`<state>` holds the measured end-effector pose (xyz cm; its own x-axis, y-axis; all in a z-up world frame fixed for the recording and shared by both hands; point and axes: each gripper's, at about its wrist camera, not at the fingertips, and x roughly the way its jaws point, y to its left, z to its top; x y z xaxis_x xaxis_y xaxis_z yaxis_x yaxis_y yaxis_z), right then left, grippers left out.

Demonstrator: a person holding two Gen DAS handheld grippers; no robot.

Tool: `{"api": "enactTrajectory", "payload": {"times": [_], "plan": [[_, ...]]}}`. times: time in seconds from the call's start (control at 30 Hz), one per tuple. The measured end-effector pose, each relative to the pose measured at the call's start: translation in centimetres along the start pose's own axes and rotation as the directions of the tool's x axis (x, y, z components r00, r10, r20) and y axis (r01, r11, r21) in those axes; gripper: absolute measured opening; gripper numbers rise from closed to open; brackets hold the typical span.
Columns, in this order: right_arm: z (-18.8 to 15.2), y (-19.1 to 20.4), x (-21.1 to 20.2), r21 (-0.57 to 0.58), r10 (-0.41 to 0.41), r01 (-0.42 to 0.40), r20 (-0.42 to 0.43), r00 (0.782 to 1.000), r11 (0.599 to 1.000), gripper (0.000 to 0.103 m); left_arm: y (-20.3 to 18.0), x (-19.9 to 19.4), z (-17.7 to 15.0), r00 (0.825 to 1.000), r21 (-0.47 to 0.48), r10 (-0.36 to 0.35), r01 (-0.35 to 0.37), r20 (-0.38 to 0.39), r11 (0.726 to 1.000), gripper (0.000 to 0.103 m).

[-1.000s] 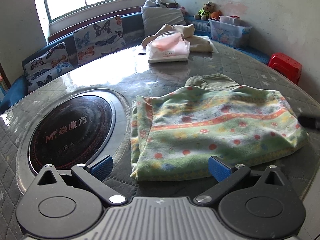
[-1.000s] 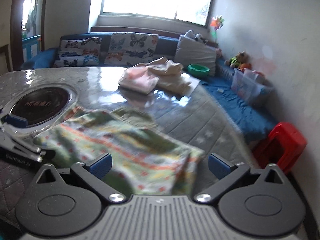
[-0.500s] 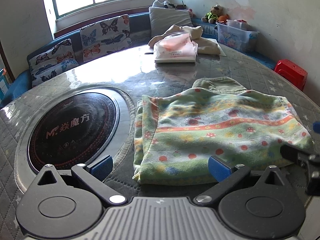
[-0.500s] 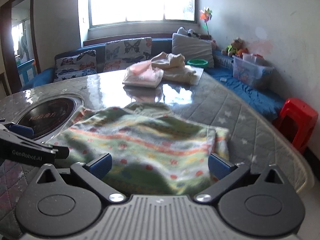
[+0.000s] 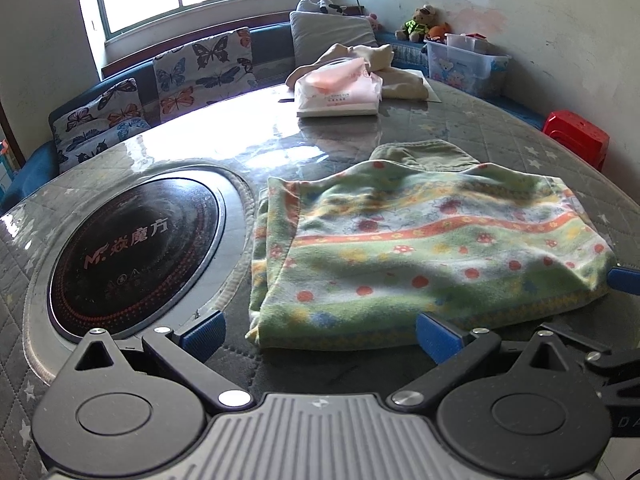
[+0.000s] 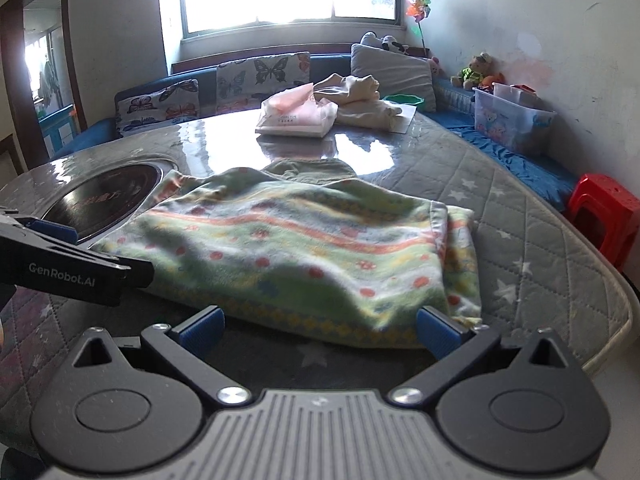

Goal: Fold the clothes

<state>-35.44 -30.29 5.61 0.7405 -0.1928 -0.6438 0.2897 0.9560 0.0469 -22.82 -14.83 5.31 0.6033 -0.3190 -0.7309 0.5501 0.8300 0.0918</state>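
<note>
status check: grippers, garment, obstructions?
Left gripper and right gripper open, empty. Green patterned fleece garment folded on grey quilted table. Nothing in the way.

Quilted round table carries a folded floral garment and clothes pile.

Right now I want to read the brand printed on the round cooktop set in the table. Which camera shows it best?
The left wrist view: the round cooktop lies close and nearly whole, its pale printed logo legible. The right wrist view shows the same cooktop farther off at a flat angle, partly behind the left tongs, its print blurred.
</note>
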Motion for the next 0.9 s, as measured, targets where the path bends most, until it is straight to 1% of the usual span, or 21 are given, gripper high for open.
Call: {"api": "enactTrajectory", "payload": {"times": [0.9], "plan": [[0.13, 0.80, -0.35, -0.017, 0.017, -0.017, 0.011, 1.000, 1.000, 0.103, -0.59, -0.89, -0.03, 1.000, 0.017, -0.010, 0.010, 0.014, 1.000, 0.103]]}}
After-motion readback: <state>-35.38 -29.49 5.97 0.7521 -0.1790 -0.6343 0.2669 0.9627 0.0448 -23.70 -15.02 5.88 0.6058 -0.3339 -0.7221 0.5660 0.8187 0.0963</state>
